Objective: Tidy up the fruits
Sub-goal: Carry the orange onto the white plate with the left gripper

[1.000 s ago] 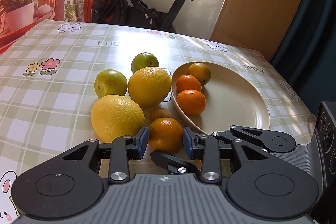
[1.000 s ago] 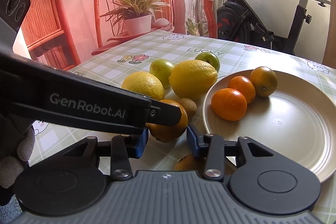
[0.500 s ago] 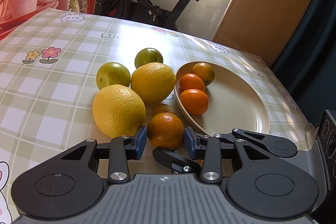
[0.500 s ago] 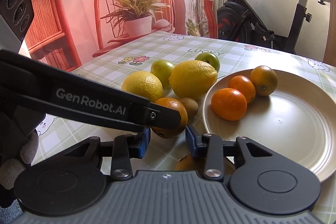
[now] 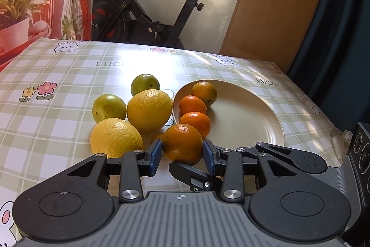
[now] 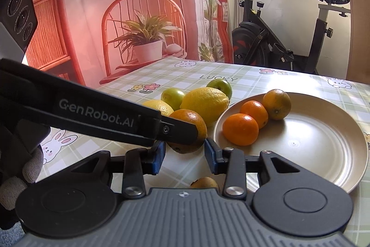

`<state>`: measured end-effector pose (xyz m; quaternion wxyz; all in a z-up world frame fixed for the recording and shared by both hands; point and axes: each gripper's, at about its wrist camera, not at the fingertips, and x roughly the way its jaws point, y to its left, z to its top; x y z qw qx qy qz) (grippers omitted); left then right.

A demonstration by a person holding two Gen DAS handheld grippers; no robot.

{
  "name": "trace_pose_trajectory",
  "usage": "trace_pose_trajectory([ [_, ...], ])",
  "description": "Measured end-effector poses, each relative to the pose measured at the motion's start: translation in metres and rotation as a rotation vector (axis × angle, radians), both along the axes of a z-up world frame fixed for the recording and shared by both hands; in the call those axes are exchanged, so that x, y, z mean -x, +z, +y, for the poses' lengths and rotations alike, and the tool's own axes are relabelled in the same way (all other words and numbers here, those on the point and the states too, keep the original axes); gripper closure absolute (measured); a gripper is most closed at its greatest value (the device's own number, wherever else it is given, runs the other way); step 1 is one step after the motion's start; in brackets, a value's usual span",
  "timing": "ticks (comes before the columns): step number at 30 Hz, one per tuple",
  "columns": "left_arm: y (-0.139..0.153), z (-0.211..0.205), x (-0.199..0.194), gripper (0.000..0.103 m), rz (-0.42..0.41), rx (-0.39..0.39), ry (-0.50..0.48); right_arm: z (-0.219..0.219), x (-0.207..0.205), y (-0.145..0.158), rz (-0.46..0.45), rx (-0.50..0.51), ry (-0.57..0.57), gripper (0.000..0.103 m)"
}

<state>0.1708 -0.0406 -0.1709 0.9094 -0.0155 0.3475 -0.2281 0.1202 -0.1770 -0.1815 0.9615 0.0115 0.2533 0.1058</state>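
An orange (image 5: 182, 141) sits between the blue pads of my left gripper (image 5: 182, 155), which is shut on it. From the right wrist view the same orange (image 6: 198, 124) shows behind the left gripper's black finger (image 6: 104, 115). My right gripper (image 6: 185, 156) is just in front of it, jaws narrowly apart with only tablecloth between the pads. A beige plate (image 5: 249, 122) to the right holds three small oranges (image 5: 196, 120). Two lemons (image 5: 149, 109) and two green fruits (image 5: 108, 107) lie left of the plate.
A small yellowish fruit (image 6: 204, 182) lies under my right gripper, half hidden by its body. A gloved hand (image 6: 20, 177) is at the lower left. The checked tablecloth (image 5: 57, 112) ends near an exercise bike (image 5: 138, 15) and a wooden door.
The left wrist view has tipped upward a little. The orange stayed between the left pads and now covers most of the small fruit behind it. The right gripper has barely moved.
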Motion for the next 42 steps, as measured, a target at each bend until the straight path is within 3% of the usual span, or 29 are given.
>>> trace_pose_trajectory([
  [16,0.004,-0.032,-0.006,0.061,-0.012,-0.059,-0.093,-0.019,0.016,0.007,-0.064,-0.068,-0.127,0.064],
  [29,-0.007,-0.037,-0.022,0.060,0.050,-0.056,-0.097,-0.034,0.007,0.005,-0.008,-0.132,-0.200,0.061],
  [42,-0.009,-0.037,-0.023,0.060,0.047,-0.047,-0.099,-0.035,-0.003,0.002,0.034,-0.147,-0.234,0.059],
])
